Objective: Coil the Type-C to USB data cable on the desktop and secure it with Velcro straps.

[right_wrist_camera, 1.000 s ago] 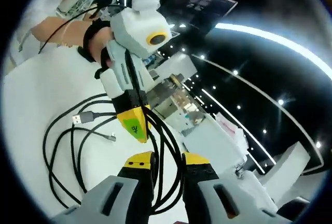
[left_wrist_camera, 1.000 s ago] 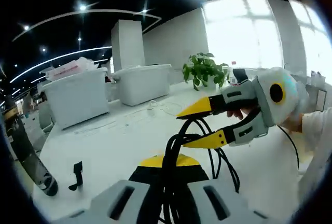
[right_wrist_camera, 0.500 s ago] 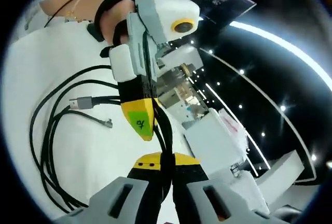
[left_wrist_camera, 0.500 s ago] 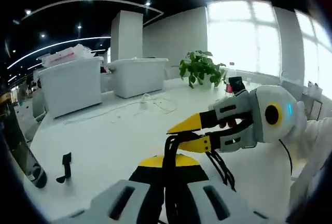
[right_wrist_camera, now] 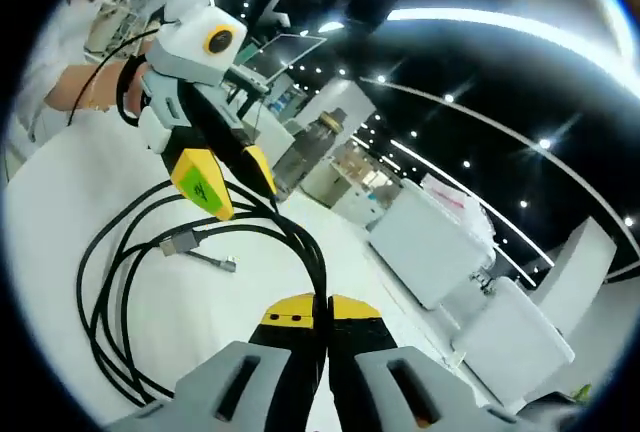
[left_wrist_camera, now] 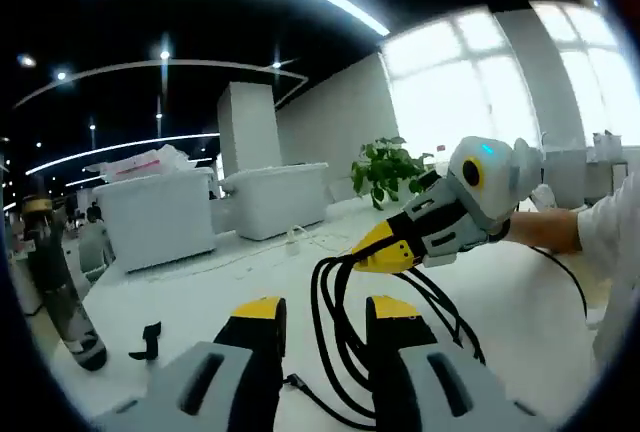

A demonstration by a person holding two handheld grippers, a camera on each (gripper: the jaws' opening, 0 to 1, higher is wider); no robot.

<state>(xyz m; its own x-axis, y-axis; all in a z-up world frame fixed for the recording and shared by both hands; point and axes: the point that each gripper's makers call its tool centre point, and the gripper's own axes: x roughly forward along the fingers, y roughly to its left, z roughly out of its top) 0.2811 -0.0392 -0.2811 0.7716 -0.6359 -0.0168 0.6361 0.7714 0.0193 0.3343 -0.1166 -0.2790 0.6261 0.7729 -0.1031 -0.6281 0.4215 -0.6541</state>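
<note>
- The black looped Type-C to USB data cable (right_wrist_camera: 130, 282) hangs in several strands over the white desktop (right_wrist_camera: 60, 182), filling the lower left of the right gripper view; its silver USB plug (right_wrist_camera: 180, 243) and small Type-C end (right_wrist_camera: 222, 264) lie inside the loops.
- The right gripper (right_wrist_camera: 312, 310), at bottom centre of its own view, has its yellow-tipped jaws pressed together on the bunched strands.
- In the left gripper view that right gripper (left_wrist_camera: 392, 252) sits right of centre, pinching the cable (left_wrist_camera: 340, 332).
- The left gripper (left_wrist_camera: 322, 310) stands with its jaws well apart at bottom centre, the cable strands running between them, gripped by neither.
- A small black Velcro strap (left_wrist_camera: 148, 340) lies on the desktop at lower left.
- A green potted plant (left_wrist_camera: 388, 167) stands mid-frame.
</note>
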